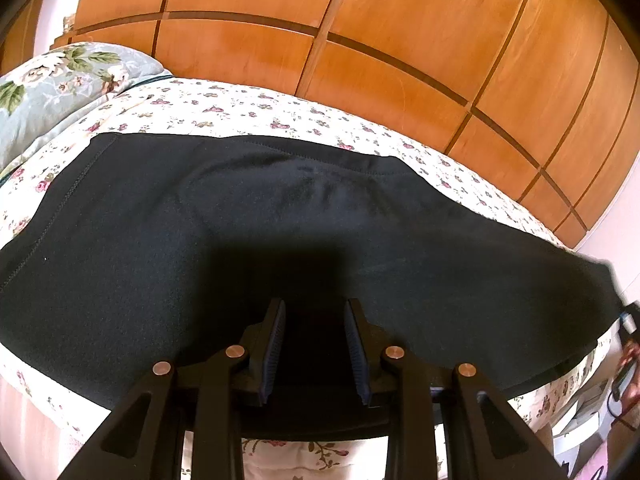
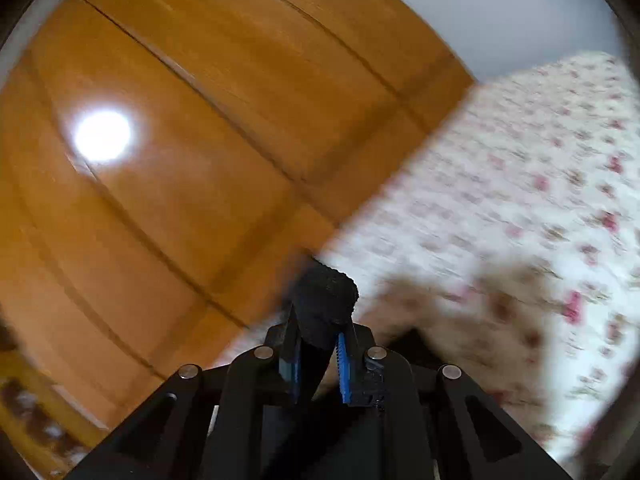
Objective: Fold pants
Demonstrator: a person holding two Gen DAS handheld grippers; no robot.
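The right gripper point(image 2: 320, 332) pinches a bunched fold of the soft black pants point(image 1: 280, 232), while the left gripper point(image 1: 315, 308) hovers parted above them on the floral bedsheet point(image 1: 240, 108).

Beyond the tongs stands a glossy orange-brown wooden wardrobe point(image 1: 360, 40) behind a bed point(image 1: 240, 112) with flowered sheets; a bright light glare point(image 2: 102, 136) reflects off its panels.

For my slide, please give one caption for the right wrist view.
Right gripper shut on black pants, lifted over the floral bedspread.
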